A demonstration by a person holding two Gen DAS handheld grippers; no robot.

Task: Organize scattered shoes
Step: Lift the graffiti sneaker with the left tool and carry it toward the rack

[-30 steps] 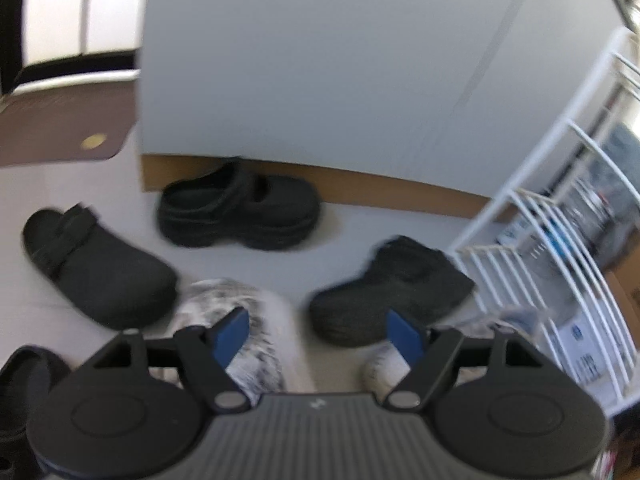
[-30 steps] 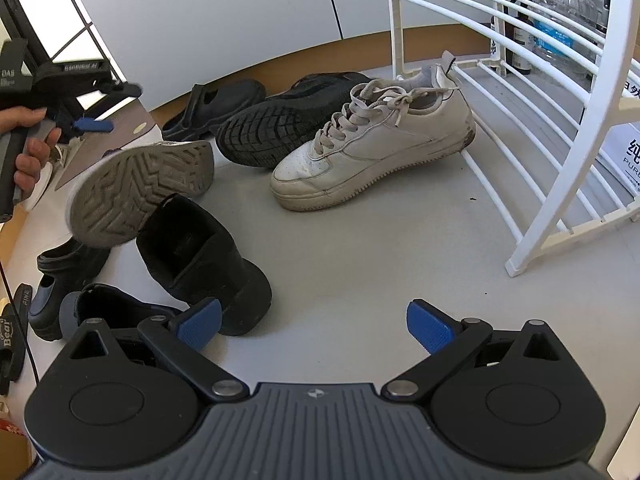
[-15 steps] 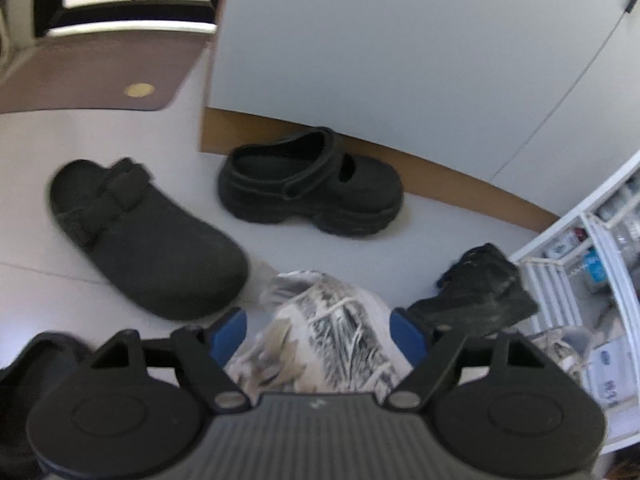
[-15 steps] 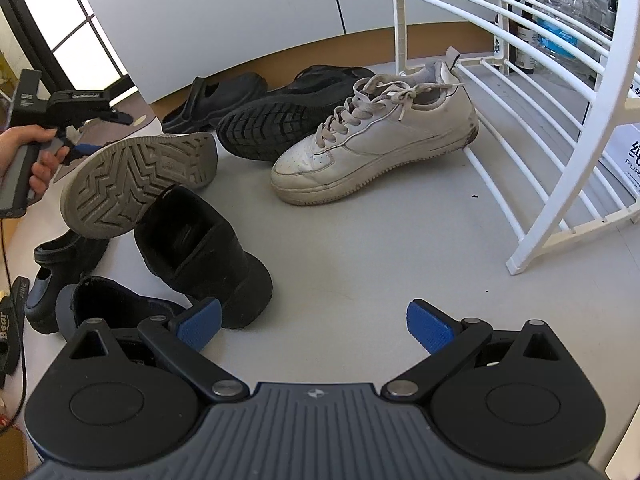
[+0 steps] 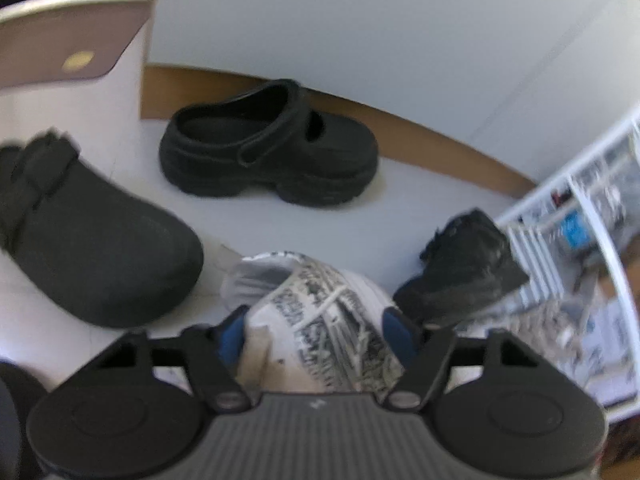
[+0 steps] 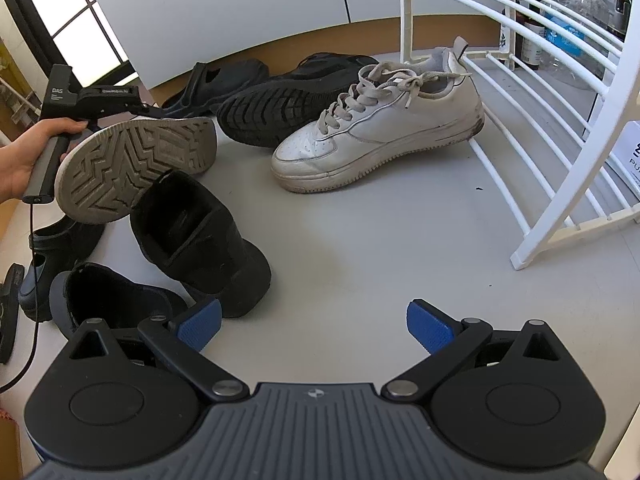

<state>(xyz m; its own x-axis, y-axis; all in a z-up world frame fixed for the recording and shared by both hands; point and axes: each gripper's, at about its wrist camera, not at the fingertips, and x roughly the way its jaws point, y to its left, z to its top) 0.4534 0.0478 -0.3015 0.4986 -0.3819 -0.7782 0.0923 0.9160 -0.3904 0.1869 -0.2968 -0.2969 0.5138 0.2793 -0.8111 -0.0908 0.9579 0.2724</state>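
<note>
A white sneaker (image 5: 320, 312) with a black print and a grey toothed sole (image 6: 132, 164) lies on its side across a black slip-on shoe (image 6: 200, 240). My left gripper (image 5: 314, 334) straddles its upper; the jaws are closing and both blue pads touch the sneaker's sides. A hand (image 6: 24, 160) holds that gripper's handle behind the sole in the right wrist view. My right gripper (image 6: 314, 330) hangs open over bare floor with nothing between its pads. A white lace-up sneaker (image 6: 380, 132) leans against the white wire shoe rack (image 6: 540, 100).
A black platform clog (image 5: 272, 152) stands by the wall. A black felt clog (image 5: 88, 240) lies left of the held sneaker. A black trainer (image 5: 464, 268) lies on its side near the rack. More dark shoes (image 6: 100, 300) crowd the lower left.
The left gripper has come down and forward over the printed sneaker, and its pads have drawn in against it. The right gripper has stayed put and open.
</note>
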